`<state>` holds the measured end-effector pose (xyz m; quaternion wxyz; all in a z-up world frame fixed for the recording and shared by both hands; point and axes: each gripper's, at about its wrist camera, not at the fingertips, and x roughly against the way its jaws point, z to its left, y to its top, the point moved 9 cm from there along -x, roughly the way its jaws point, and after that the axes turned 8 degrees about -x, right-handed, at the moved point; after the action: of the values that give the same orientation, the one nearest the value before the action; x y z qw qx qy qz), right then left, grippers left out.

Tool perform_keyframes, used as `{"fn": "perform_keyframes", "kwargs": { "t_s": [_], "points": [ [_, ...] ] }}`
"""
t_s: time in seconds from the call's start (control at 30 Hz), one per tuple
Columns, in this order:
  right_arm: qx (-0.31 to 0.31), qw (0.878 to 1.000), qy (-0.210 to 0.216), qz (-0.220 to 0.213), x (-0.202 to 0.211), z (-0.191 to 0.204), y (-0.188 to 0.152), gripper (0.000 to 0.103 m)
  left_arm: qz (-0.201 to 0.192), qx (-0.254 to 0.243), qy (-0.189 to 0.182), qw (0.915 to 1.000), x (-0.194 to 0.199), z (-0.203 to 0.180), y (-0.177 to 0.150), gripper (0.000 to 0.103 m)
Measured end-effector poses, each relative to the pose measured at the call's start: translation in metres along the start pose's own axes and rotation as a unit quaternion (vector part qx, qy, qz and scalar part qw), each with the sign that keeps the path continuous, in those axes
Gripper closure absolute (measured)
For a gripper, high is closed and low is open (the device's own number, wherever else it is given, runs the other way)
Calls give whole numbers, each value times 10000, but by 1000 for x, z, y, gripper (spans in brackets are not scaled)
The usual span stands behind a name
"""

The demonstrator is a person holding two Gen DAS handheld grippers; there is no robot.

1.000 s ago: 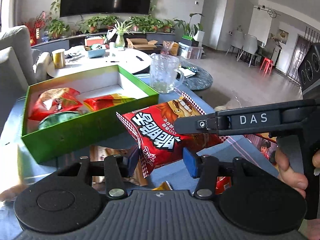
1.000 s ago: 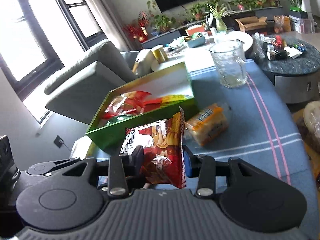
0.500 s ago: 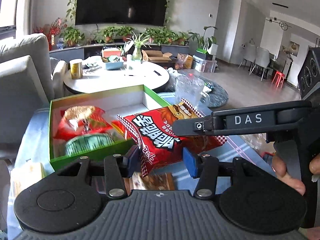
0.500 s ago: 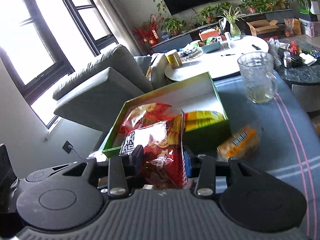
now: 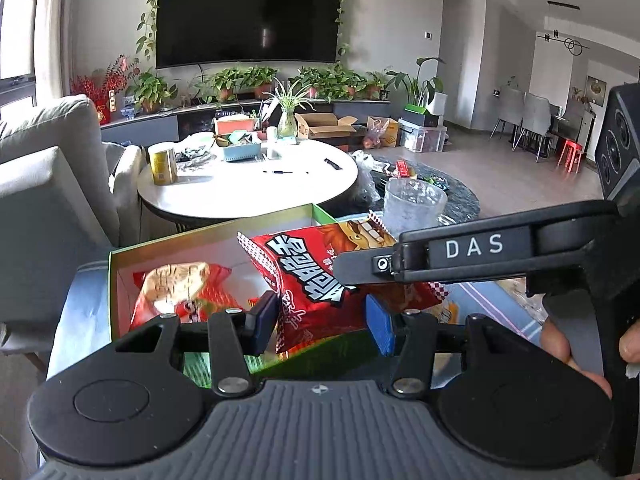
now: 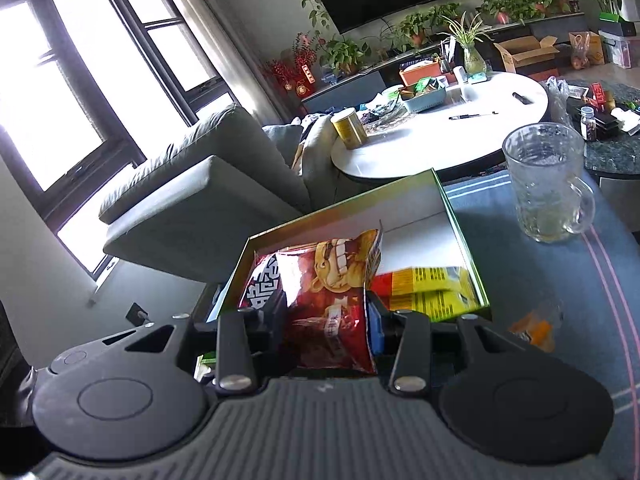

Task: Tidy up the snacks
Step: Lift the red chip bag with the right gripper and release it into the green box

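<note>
Living room: wall television (image 5: 248, 14), potted plants, grey sofa (image 6: 208, 184), round white table (image 5: 248, 184). Foreground surface: blue striped cloth (image 6: 540, 280), on which a glass mug (image 6: 546, 184) and a green box (image 6: 466, 252) are set. A red snack bag (image 6: 332, 304) is pinched between the pads of the right gripper (image 6: 328, 320) above the box; its other end lies between the left gripper (image 5: 320, 320) pads, apparently clamped. Box contents are partly hidden: a red packet (image 5: 176, 292), yellow packets (image 6: 428, 288). An orange packet (image 6: 536, 328) beside the box is blurred.
</note>
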<state>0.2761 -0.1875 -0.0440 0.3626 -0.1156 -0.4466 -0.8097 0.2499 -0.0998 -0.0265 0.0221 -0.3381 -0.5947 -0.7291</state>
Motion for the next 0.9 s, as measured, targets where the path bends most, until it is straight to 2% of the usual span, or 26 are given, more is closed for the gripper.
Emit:
{"fn": "perform_keyframes", "kwargs": {
  "t_s": [0.23, 0.6, 0.73, 0.9],
  "points": [
    [-157, 9998, 38, -99, -17, -6, 17, 60, -37, -87, 53, 9999, -26, 11, 11, 57],
    [-294, 9995, -133, -52, -58, -26, 29, 60, 160, -34, 85, 9998, -75, 29, 8, 57],
    [-502, 9980, -333, -190, -63, -39, 25, 51, 183, -40, 107, 9998, -72, 29, 1, 57],
    [-579, 9970, -365, -354, -49, -40, 22, 44, 87, -56, 251, 9996, -52, 35, -2, 57]
  ]
}}
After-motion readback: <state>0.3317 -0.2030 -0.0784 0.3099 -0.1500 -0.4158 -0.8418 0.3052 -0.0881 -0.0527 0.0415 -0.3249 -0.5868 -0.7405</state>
